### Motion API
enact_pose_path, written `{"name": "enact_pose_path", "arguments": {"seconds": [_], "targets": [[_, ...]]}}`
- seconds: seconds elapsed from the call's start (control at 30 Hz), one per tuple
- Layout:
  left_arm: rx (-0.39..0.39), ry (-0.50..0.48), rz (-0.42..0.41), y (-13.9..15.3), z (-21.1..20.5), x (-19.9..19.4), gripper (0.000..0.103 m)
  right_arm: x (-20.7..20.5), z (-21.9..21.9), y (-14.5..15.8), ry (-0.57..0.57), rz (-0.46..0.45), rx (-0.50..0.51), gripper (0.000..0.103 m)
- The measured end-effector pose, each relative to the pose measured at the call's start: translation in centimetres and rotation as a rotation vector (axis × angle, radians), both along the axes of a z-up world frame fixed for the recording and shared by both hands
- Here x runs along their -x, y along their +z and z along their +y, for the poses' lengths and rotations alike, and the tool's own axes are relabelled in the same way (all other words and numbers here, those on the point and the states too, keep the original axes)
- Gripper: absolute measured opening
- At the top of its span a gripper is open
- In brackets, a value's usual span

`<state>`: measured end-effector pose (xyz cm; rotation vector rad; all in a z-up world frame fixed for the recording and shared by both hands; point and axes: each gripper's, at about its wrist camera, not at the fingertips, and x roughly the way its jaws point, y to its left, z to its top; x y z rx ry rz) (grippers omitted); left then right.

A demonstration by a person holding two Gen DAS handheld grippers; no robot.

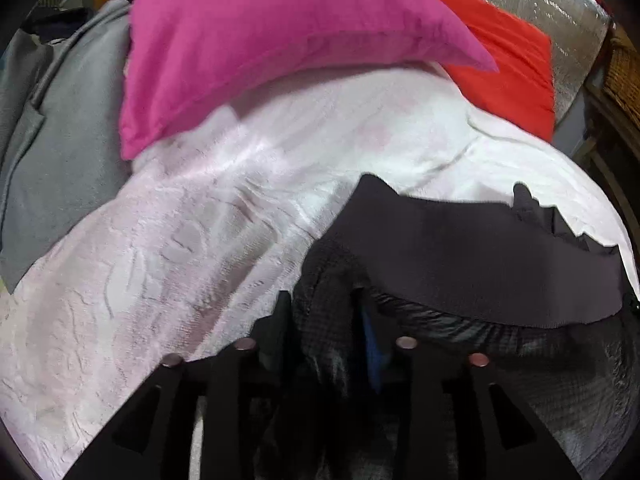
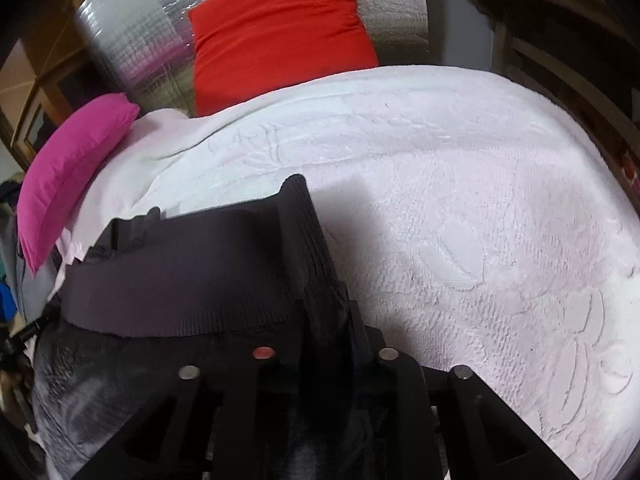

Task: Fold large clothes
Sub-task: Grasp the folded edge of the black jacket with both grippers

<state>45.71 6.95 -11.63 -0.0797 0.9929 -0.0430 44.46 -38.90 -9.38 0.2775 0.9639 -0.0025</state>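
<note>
jacket: ribbed knit, glossy shell | bedspread: textured plush

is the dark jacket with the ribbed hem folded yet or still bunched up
Still bunched. The dark shiny jacket lies crumpled on the pale pink textured bedspread, its ribbed hem curling upward, with fabric pinched in the left gripper and right gripper.

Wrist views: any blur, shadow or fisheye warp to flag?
Left wrist: pink pillow soft with motion blur; white bedspread bows under the fisheye; dark garment loses detail. Right wrist: sharper; garment casts a shadow on the bedspread; silver headboard sheet glints.
</note>
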Motion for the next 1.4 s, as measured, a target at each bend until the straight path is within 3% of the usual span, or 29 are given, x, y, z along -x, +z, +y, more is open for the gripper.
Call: {"name": "enact_pose_path", "arguments": {"seconds": [0.07, 0.27, 0.4, 0.47, 0.53, 0.6, 0.63, 0.67, 0.73, 0.83, 0.97, 1.1, 1.2, 1.27, 1.4], "targets": [[0.006, 0.016, -0.021, 0.7, 0.3, 0.5, 0.039, 0.5, -0.6, 0.5, -0.026, -0.013, -0.017, 0.06], [-0.063, 0.017, -0.14, 4.1, -0.8, 4.0, 0.042, 2.9, 2.0, 4.2, 0.0, -0.138, 0.08, 0.061], [-0.066, -0.07, -0.193, 5.7, -4.2, 7.6, 0.047, 5.4, 7.6, 5.9, 0.148, -0.191, 0.116, 0.066], [-0.073, -0.123, -0.195, 5.6, -6.5, 9.3, 0.047, 6.3, 10.8, 5.5, 0.236, -0.177, 0.159, 0.067], [-0.123, -0.168, -0.185, 4.7, -8.9, 10.4, 0.047, 6.3, 14.0, 3.7, 0.304, -0.126, 0.274, 0.067], [-0.229, -0.177, -0.134, 2.3, -10.8, 10.1, 0.048, 4.8, 14.3, 1.1, 0.278, -0.045, 0.345, 0.067], [-0.298, -0.16, -0.086, 0.5, -11.2, 9.0, 0.049, 3.7, 13.3, -0.2, 0.238, 0.006, 0.311, 0.068], [-0.313, -0.142, -0.059, -0.6, -10.8, 8.3, 0.05, 3.3, 12.5, -0.4, 0.214, 0.012, 0.286, 0.068], [-0.289, -0.089, -0.022, -1.3, -9.5, 6.9, 0.05, 2.6, 11.3, 0.2, 0.122, 0.026, 0.304, 0.068], [-0.26, -0.062, 0.023, 0.3, -8.3, 7.1, 0.05, 4.4, 10.4, 2.1, 0.071, 0.004, 0.282, 0.068], [-0.229, -0.032, -0.063, 3.4, -6.6, 10.7, 0.05, 10.7, 10.6, 5.9, 0.064, -0.134, 0.2, 0.072], [-0.158, -0.071, -0.162, 5.7, -7.5, 16.5, 0.05, 16.2, 13.3, 7.0, 0.095, -0.232, 0.121, 0.077], [-0.189, -0.106, -0.229, 5.4, -10.2, 19.8, 0.05, 19.0, 16.3, 5.6, 0.121, -0.26, 0.142, 0.079], [-0.191, -0.106, -0.207, 4.1, -11.0, 20.2, 0.05, 19.0, 18.3, 3.8, 0.147, -0.233, 0.173, 0.079], [-0.284, -0.093, -0.142, 0.4, -11.7, 19.0, 0.053, 18.1, 19.1, 0.2, 0.145, -0.167, 0.288, 0.082]]}}
